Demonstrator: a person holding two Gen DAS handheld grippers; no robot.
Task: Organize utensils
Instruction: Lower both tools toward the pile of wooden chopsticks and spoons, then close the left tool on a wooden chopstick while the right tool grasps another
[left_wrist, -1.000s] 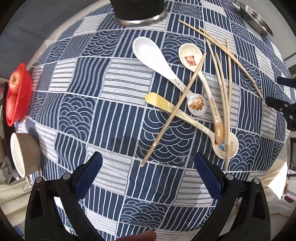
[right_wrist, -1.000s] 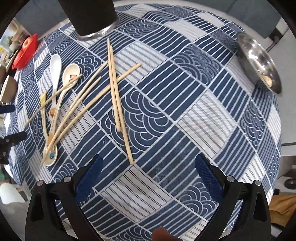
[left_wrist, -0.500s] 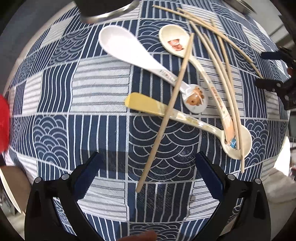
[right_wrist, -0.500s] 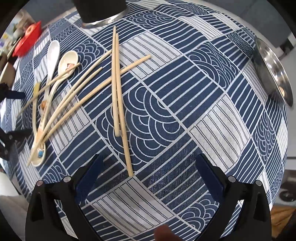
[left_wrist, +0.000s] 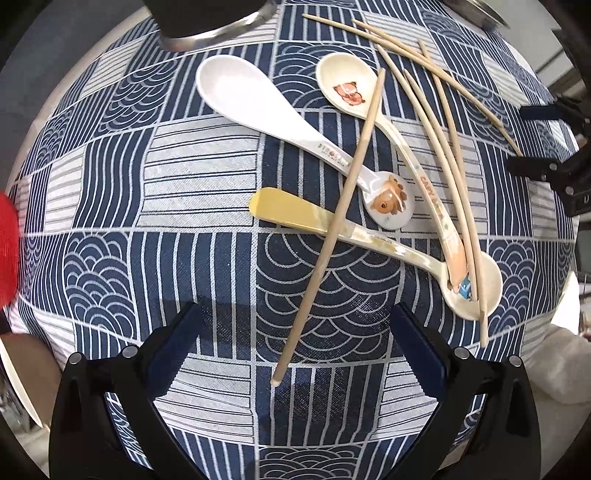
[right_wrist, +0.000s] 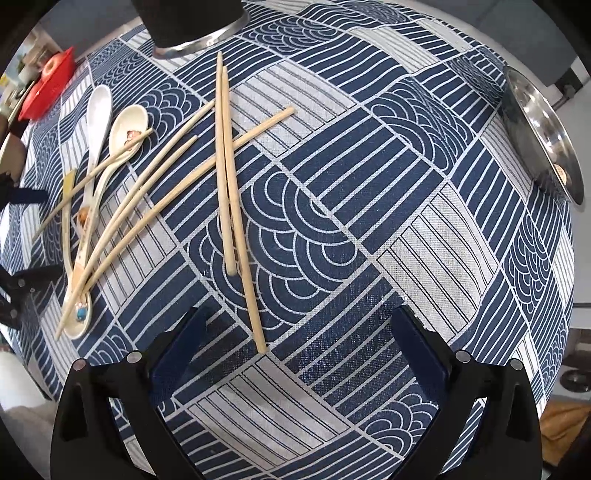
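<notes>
Left claw (left_wrist: 295, 332) lowered nearer, jaws wide, pale chopstick (left_wrist: 332, 229) crossing spoons (left_wrist: 295, 122)

This looks like a home dining spot. The tabletop (right_wrist: 424, 229) is covered with a navy-and-white patchwork cloth printed with wave and stripe patterns. Eating things lie loose on it: pale wooden chopsticks (right_wrist: 231, 192), a plain white ceramic soup spoon (left_wrist: 258, 107), and cream spoons with small cartoon animal pictures (left_wrist: 388, 199). A black cylindrical holder with a shiny metal base (right_wrist: 192, 22) stands at the far edge, and a round stainless-steel plate (right_wrist: 543, 133) sits to one side. A red plastic basket holding an apple (right_wrist: 48, 88) and a white-rimmed brown bowl (left_wrist: 22, 384) sit at the other side.
</notes>
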